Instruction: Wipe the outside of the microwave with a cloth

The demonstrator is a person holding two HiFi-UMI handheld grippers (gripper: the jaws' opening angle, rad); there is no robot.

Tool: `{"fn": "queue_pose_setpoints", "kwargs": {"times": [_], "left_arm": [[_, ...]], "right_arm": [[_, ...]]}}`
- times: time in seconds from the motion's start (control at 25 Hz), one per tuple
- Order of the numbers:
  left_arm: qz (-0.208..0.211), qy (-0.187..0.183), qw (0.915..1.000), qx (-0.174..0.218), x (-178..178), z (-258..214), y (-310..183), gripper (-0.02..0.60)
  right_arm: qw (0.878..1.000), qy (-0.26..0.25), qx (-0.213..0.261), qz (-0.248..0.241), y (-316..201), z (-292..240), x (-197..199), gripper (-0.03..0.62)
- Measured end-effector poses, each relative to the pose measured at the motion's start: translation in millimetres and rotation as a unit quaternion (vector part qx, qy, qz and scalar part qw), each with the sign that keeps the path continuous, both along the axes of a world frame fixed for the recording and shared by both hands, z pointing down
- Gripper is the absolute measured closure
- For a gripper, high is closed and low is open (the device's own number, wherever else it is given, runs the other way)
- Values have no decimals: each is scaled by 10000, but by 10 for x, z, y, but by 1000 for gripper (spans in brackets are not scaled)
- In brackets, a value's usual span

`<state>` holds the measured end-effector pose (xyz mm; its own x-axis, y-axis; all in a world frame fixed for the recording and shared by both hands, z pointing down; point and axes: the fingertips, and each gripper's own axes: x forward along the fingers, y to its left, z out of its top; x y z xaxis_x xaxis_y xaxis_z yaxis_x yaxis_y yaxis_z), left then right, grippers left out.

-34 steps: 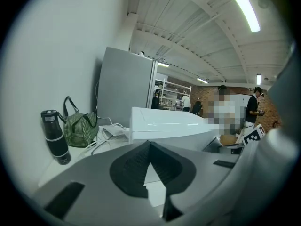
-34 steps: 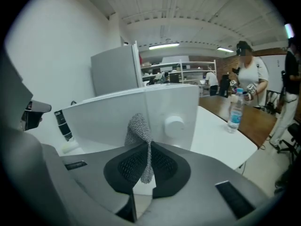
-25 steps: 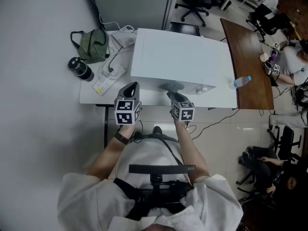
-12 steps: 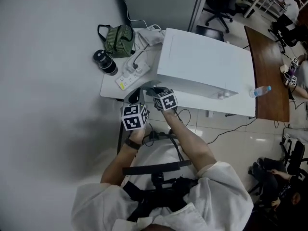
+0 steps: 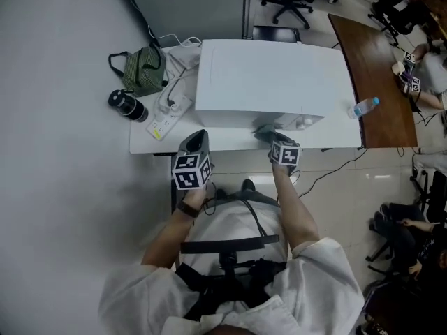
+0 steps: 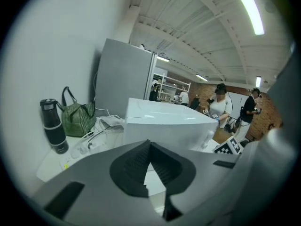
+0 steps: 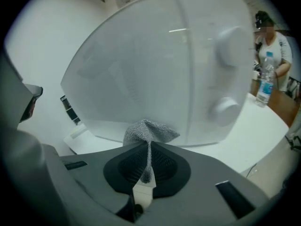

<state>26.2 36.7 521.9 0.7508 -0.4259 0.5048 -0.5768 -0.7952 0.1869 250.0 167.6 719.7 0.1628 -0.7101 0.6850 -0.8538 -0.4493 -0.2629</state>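
A white microwave (image 5: 272,79) stands on a white table (image 5: 143,142). In the right gripper view its front door (image 7: 141,74) and two knobs (image 7: 230,48) fill the frame. My right gripper (image 5: 269,137) is shut on a grey cloth (image 7: 149,132), which presses against the lower front of the microwave, near its right part. The cloth (image 5: 264,130) shows as a grey patch in the head view. My left gripper (image 5: 197,144) hangs at the table's front edge, left of the microwave (image 6: 164,124), shut and holding nothing.
A green bag (image 5: 143,72), a black bottle (image 5: 126,105) and a white power strip (image 5: 164,115) with cables lie left of the microwave. A water bottle (image 5: 364,107) stands on a brown table (image 5: 380,82) to the right. People stand beyond (image 6: 218,105).
My right gripper with the cloth has swept along the microwave's front, from its left end half a second ago toward the right. The left gripper stays near the table's front edge.
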Motion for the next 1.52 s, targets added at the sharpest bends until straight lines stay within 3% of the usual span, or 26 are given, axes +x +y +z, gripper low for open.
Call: {"fn": "queue_pose_setpoints", "kwargs": {"times": [0.12,0.24,0.32,0.4,0.52,0.6,0.72,0.84,0.96,1.04,1.28,1.4,1.52], "left_arm": [[63,-43,9999,69,347,45,152,558],[-23,108,9998,-156,598,123,287,558],[-101,190,9995,-230,664,153,291,557],[-309,265,9989,-214,589,163,215,557],[-733,265,9968,-169,146,227,-116,555],[-1088,289,9935,-159,-285,257,-430,555],[-1637,617,9845,-112,-858,217,-872,557],[-1866,839,9788,103,-1320,152,-1405,557],[-1847,1004,9771,338,-1572,89,-1867,557],[-1661,1035,9799,393,-1631,87,-2120,557],[-1235,1086,9851,504,-1598,35,-2794,557],[-1167,1071,9863,466,-1591,68,-3011,557],[-1228,1106,9858,292,-1619,172,-3167,557]], "right_arm": [[9995,166,1,258,396,-51,394,554],[9998,213,-22,20,435,-36,457,554],[9976,328,86,-596,156,-164,209,554],[9850,562,339,-1599,-285,-472,-280,554],[9369,1147,941,-3165,-946,-1187,-1321,554],[8909,1732,1266,-4002,-1256,-1747,-1938,554],[8121,2449,1451,-5094,-1628,-2506,-2522,554],[7482,2953,1062,-5845,-2251,-2859,-2852,554],[6933,3373,231,-6364,-3056,-2696,-2977,554],[6713,3394,-434,-6574,-3567,-2397,-2973,554],[6290,3286,-2498,-6588,-4590,-1455,-2557,554],[6036,3001,-3030,-6737,-4824,-932,-2451,554],[5996,2675,-3587,-6635,-5023,-419,-2272,554]]}}
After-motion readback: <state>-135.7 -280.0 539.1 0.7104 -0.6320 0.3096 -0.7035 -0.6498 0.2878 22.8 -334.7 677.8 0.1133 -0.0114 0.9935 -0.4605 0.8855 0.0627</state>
